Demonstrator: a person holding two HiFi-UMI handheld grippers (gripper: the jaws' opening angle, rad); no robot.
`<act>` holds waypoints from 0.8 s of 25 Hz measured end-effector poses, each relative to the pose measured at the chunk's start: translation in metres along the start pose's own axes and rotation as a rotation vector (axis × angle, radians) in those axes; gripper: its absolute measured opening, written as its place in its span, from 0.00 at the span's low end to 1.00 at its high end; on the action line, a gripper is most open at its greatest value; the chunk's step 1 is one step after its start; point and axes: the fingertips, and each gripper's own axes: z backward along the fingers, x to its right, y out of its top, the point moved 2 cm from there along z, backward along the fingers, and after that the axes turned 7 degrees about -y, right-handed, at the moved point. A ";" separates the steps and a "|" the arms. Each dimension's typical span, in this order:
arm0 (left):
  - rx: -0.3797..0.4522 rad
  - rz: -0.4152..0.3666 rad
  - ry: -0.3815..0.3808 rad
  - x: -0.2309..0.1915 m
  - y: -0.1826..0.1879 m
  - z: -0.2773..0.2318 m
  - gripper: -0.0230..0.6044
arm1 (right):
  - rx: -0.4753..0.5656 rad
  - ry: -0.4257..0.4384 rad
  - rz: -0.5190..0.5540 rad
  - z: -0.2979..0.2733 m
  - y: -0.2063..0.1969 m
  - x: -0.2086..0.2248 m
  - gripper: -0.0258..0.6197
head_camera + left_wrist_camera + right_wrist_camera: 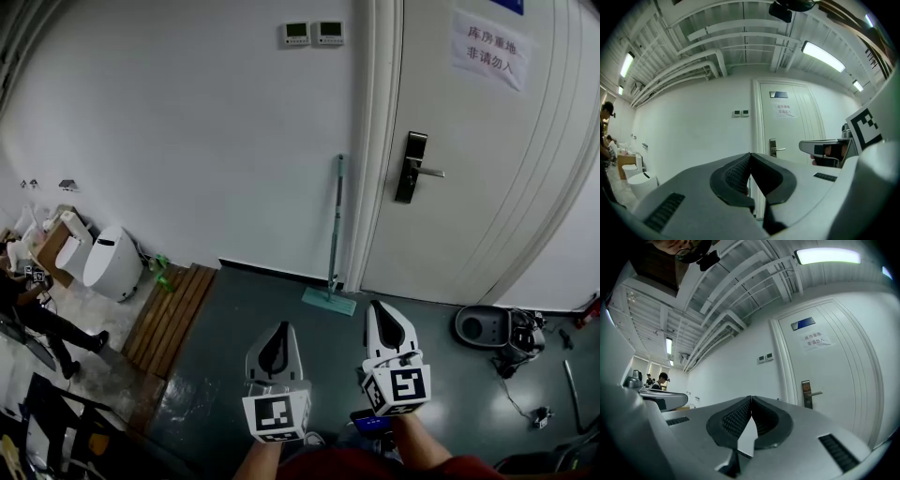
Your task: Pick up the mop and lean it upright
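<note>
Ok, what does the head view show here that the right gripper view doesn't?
Only the head view: the mop standing upright against the wall left of the door, the dark floor and the wooden slats. Only the right gripper view: the ceiling light and the ceiling beams. Both: the door handle, the paper notice and two wall panels.

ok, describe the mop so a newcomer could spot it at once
Find the white door with the metal handle. Just left of its frame the mop stands upright against the wall, flat head on the dark floor. It is the only tall thin pole there; the wooden slats further left lie flat.
</note>
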 end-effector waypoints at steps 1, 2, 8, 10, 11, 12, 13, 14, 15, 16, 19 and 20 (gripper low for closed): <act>0.000 0.001 -0.001 -0.004 -0.002 0.001 0.06 | -0.002 0.000 0.004 -0.001 -0.002 -0.004 0.07; -0.002 0.002 0.000 -0.007 -0.004 0.001 0.06 | -0.005 0.000 0.009 -0.002 -0.005 -0.007 0.07; -0.017 0.006 0.001 -0.022 -0.013 -0.020 0.06 | -0.017 0.007 -0.026 -0.031 -0.012 -0.007 0.07; 0.004 0.015 0.008 -0.025 -0.011 -0.034 0.06 | -0.019 0.016 -0.064 -0.048 -0.015 -0.001 0.07; 0.010 0.013 0.013 -0.026 -0.011 -0.043 0.06 | -0.020 0.017 -0.071 -0.057 -0.016 0.004 0.07; 0.012 0.011 0.015 -0.027 -0.010 -0.052 0.06 | -0.021 0.015 -0.072 -0.066 -0.016 0.009 0.07; 0.013 0.010 0.015 -0.027 -0.010 -0.062 0.06 | -0.020 0.013 -0.070 -0.074 -0.017 0.014 0.07; 0.012 0.009 0.013 -0.028 -0.010 -0.071 0.06 | -0.019 0.011 -0.066 -0.083 -0.017 0.018 0.07; 0.009 0.007 0.011 -0.029 -0.010 -0.081 0.06 | -0.019 0.007 -0.062 -0.091 -0.018 0.023 0.07; 0.006 0.005 0.009 -0.030 -0.010 -0.091 0.06 | -0.021 0.003 -0.061 -0.100 -0.019 0.028 0.07; -0.005 -0.004 0.008 -0.034 -0.014 -0.124 0.06 | -0.028 -0.002 -0.068 -0.127 -0.022 0.043 0.07; -0.009 -0.005 0.009 -0.034 -0.015 -0.134 0.06 | -0.032 0.000 -0.068 -0.135 -0.023 0.048 0.07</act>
